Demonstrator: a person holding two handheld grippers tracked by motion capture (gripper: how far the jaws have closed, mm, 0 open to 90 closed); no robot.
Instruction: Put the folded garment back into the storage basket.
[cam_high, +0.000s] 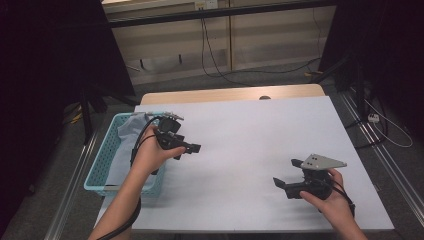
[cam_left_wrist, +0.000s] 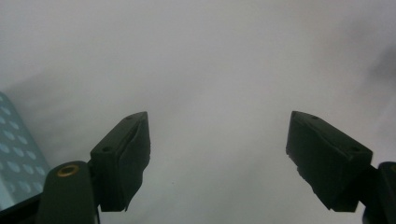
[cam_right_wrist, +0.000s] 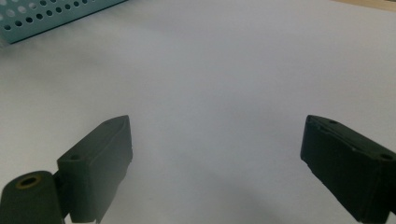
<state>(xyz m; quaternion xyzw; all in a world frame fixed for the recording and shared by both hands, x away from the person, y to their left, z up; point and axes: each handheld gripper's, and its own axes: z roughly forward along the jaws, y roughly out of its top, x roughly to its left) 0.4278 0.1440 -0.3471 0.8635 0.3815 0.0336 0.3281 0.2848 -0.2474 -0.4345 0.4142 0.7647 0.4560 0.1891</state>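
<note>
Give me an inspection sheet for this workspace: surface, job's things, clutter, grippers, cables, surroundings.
Surface: white table top, bare in the middle; a wooden strip shows along its far edge.
Job's things: teal perforated basket at the table's left edge, with pale grey cloth inside.
Clutter: nothing seen on the white top.
Grippers: left gripper held beside the basket, jaws open, nothing between them; right gripper held near the front right, jaws open and empty.
Cables: a black cable trails from the left gripper along the forearm; loose cables lie on the floor beyond the table.
Surroundings: dark curtains at both sides, pale wall panels behind.
</note>
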